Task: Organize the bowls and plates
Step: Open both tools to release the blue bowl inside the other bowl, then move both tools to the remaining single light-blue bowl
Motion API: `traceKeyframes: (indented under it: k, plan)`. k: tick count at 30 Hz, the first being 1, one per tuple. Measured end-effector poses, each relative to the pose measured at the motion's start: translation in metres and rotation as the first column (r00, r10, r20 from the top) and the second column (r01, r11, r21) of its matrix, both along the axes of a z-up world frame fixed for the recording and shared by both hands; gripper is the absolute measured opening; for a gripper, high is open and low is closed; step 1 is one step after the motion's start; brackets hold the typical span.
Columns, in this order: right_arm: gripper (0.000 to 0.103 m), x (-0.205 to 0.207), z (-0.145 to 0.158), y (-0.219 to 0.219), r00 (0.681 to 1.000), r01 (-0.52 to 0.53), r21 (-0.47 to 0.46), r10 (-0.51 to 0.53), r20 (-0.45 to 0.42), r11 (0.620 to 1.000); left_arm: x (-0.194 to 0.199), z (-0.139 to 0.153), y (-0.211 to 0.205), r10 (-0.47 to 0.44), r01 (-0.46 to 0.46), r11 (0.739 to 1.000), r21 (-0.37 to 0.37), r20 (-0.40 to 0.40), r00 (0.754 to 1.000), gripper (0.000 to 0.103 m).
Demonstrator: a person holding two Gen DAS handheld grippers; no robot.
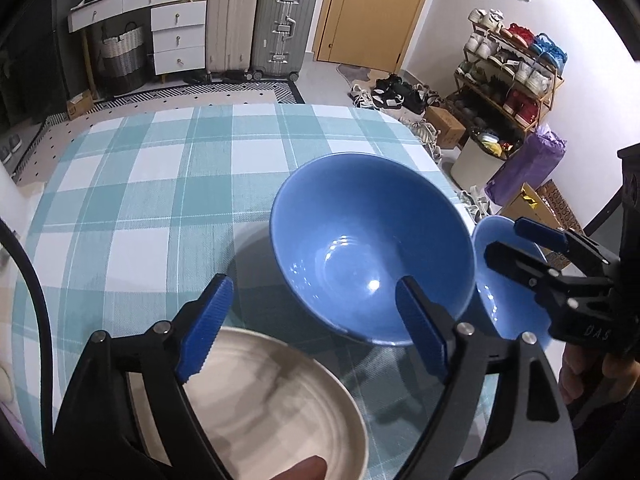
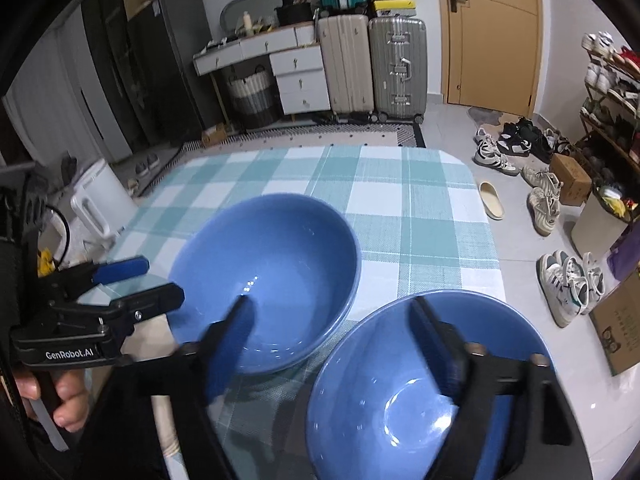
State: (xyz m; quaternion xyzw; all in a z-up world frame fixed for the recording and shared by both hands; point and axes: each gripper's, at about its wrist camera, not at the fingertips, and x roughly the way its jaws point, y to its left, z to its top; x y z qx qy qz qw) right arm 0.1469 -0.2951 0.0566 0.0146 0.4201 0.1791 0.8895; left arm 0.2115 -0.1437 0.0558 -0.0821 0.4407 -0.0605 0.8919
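Observation:
A large blue bowl stands upright on the checked tablecloth. A second blue bowl sits just to its right, near the table's right edge. A cream plate lies at the near left; the right wrist view shows only a sliver of it. My left gripper is open above the gap between the plate and the large bowl, holding nothing. My right gripper is open too, one finger over each blue bowl, gripping neither.
The far half of the table is bare cloth. Shoes and a cardboard box lie on the floor to the right, by a shoe rack. Suitcases, a dresser and a door stand at the back.

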Motion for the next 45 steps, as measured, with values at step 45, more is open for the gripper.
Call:
traceKeyframes:
  k: [45]
  plan:
    - [0.101, -0.092, -0.006, -0.13, 0.961, 0.274, 0.041, -0.275, 0.017, 0.961, -0.074, -0.019, -0.123, -0.135, 0.139, 0.973, -0.186, 0.032, 0.99, 0.092]
